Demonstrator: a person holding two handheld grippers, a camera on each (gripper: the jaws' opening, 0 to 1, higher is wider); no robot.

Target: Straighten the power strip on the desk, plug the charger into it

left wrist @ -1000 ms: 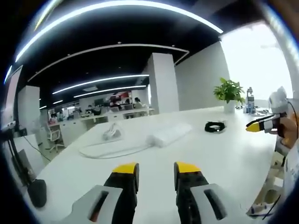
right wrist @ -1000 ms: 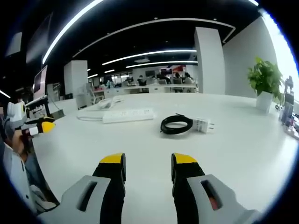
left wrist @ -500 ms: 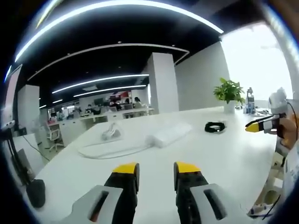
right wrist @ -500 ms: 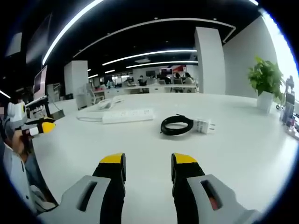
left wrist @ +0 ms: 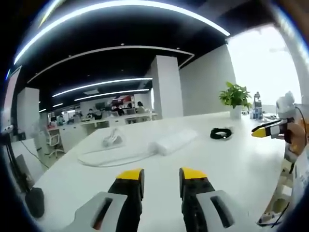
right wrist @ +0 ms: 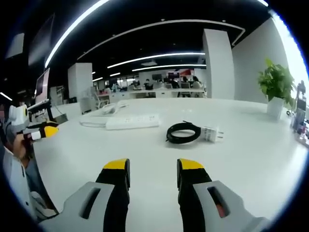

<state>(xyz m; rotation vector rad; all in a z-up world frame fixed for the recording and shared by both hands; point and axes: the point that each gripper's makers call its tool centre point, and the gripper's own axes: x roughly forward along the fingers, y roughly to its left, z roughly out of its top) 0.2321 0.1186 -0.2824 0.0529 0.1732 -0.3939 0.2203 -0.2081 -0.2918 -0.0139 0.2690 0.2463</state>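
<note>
White power strip (right wrist: pixel 132 121), coiled charger (right wrist: pixel 192 132), no legible writing, both tongs (left wrist: pixel 161 175) (right wrist: pixel 153 166) parted, empty

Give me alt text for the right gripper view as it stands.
The right gripper, jaws open and empty, hovers over a white desk; ahead lie a charger with its black coiled cable and, beyond, a white power strip. The left gripper shows at the left edge.
</note>
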